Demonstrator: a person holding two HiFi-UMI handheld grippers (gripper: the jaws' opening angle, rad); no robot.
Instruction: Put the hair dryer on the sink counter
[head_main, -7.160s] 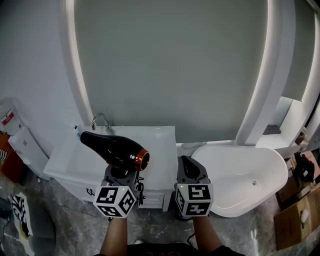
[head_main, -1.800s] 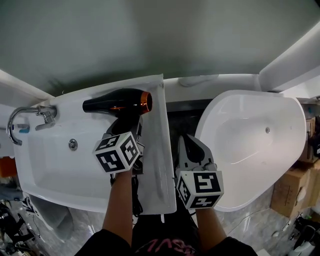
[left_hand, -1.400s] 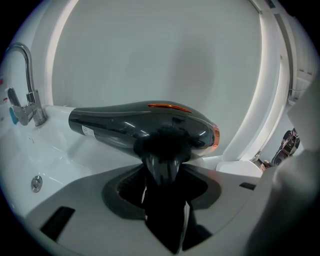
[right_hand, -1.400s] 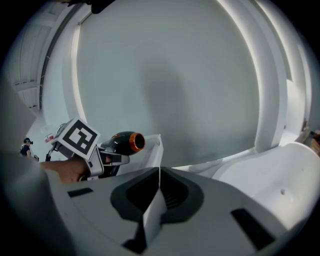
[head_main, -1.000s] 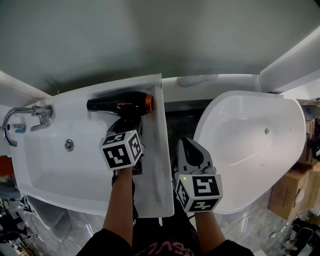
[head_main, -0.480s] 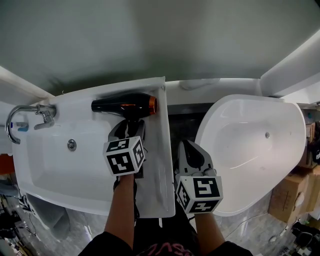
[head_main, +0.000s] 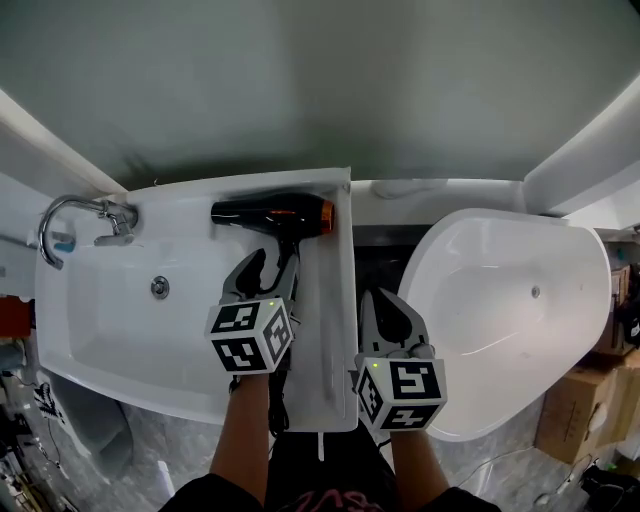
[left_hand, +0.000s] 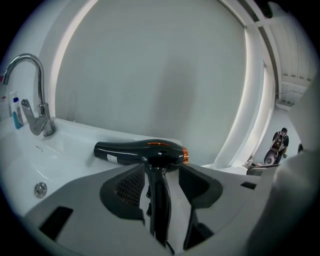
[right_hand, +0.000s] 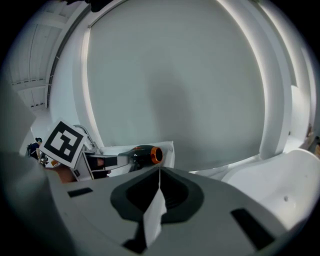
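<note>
Nearest the person: right gripper (head_main: 377, 300), fingers pressed together, nothing in them, held over the dark gap between the sink unit and the bathtub (head_main: 500, 300). Just left of it and slightly farther out: left gripper (head_main: 270, 268), over the flat tabletop (head_main: 328, 340) strip to the right of the basin (head_main: 110, 320). Its fingers are spread wide and just starting to close in. The handle (left_hand: 159, 205) of the hair dryer (head_main: 270, 214) lies between them with a gap on each side, pads not pressing. Farther out, the hair dryer rests on the tabletop at the back right corner. Its barrel lies crosswise along the rear ledge, nozzle toward the faucet (head_main: 70, 215), orange-ringed end at the right edge. The handle points back toward the person, in line with the left fingers. So it lies straight ahead of the left gripper, much the nearer; the right sits off to the side. Judgement: placing looks done, and a straight pull-back along the handle axis would clear it.
</note>
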